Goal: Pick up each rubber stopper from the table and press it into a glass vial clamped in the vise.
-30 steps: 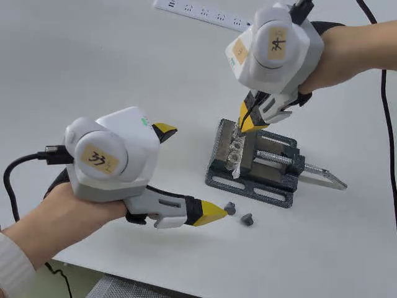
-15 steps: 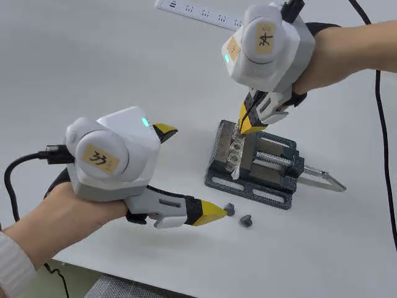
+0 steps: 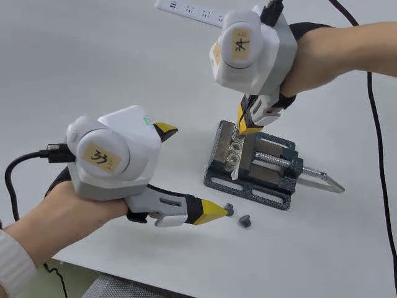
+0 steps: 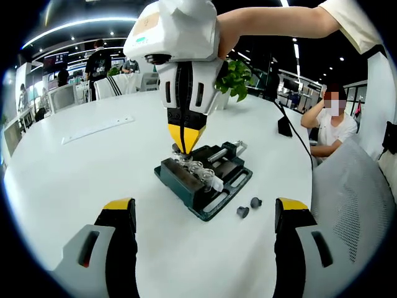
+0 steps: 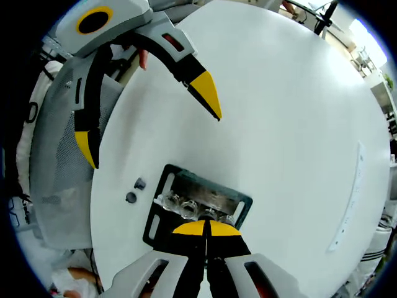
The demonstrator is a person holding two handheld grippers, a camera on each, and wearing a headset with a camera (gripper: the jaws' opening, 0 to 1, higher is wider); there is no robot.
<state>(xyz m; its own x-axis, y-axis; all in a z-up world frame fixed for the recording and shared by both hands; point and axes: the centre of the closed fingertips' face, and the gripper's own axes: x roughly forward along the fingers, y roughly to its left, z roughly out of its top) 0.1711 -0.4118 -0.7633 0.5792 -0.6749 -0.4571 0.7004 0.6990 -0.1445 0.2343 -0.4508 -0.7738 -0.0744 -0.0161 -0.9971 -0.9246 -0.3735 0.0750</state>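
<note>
A dark vise (image 3: 273,194) (image 4: 227,192) (image 5: 156,216) clamps a row of clear glass vials (image 3: 234,153) (image 4: 199,169) (image 5: 185,205). Two grey rubber stoppers (image 3: 244,220) (image 4: 240,212) (image 5: 131,197) lie on the white table in front of it. My right gripper (image 3: 244,129) (image 4: 186,141) (image 5: 205,229) hangs tip-down just over the far end of the vial row, jaws shut, and I see nothing between the tips. My left gripper (image 3: 189,171) (image 4: 201,208) stands open near the table's front. Its lower fingertip (image 3: 214,212) nearly touches the nearer stopper (image 3: 229,209).
A white power strip (image 3: 198,11) (image 4: 98,129) (image 5: 351,197) lies at the far edge of the table. The vise's screw handle (image 3: 322,181) sticks out to the right. A black cable (image 3: 382,130) runs down the right side. People sit in the room behind.
My right gripper has shifted left and a little up while staying over the far vials, jaws still shut. The left gripper and the two stoppers have not moved.
</note>
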